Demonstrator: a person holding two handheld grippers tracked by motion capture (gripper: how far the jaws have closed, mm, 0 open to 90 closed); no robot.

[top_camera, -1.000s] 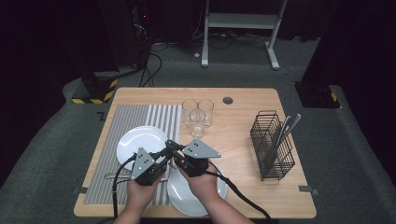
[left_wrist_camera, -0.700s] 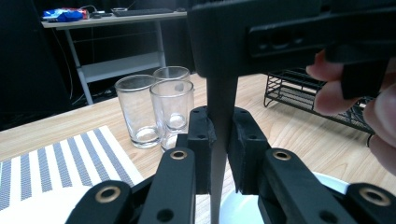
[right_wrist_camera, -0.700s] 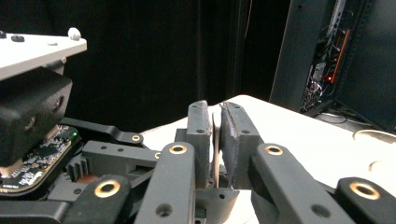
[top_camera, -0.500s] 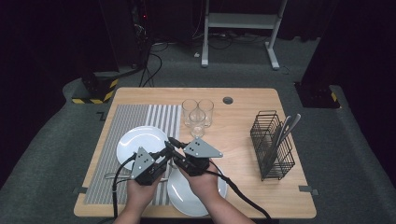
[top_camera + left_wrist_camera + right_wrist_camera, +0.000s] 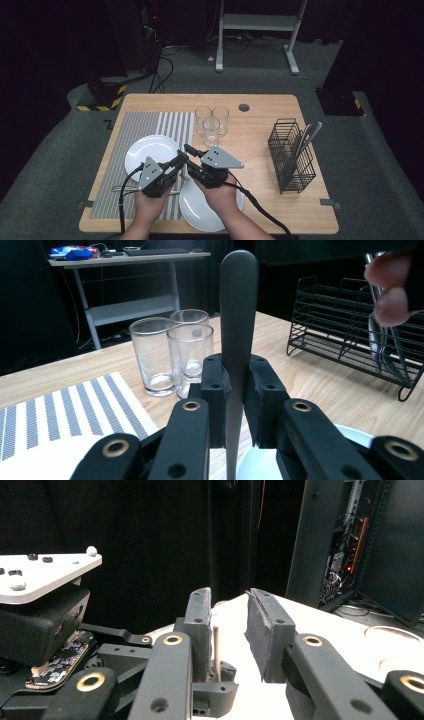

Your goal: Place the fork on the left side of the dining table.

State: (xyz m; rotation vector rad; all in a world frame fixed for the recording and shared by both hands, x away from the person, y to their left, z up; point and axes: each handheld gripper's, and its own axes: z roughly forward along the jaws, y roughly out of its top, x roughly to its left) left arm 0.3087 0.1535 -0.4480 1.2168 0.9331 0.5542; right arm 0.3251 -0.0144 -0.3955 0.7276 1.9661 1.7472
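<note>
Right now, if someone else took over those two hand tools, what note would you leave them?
Left gripper: fingers shut on a dark-handled utensil, held upright, handle up.
Right gripper: fingers have just been opening. A thin pale edge, likely that utensil, stands between them unpressed.
Things: far plate, near plate, glasses, wire rack with cutlery at the right.
Done: the utensil is in the left gripper's hold.
Left: draw the right gripper clear, then probably set the utensil by a plate.

Right gripper jaws parted, just been opening, nothing pressed between; thin pale stick upright in gap; left gripper alongside; pale worktop beyond.
</note>
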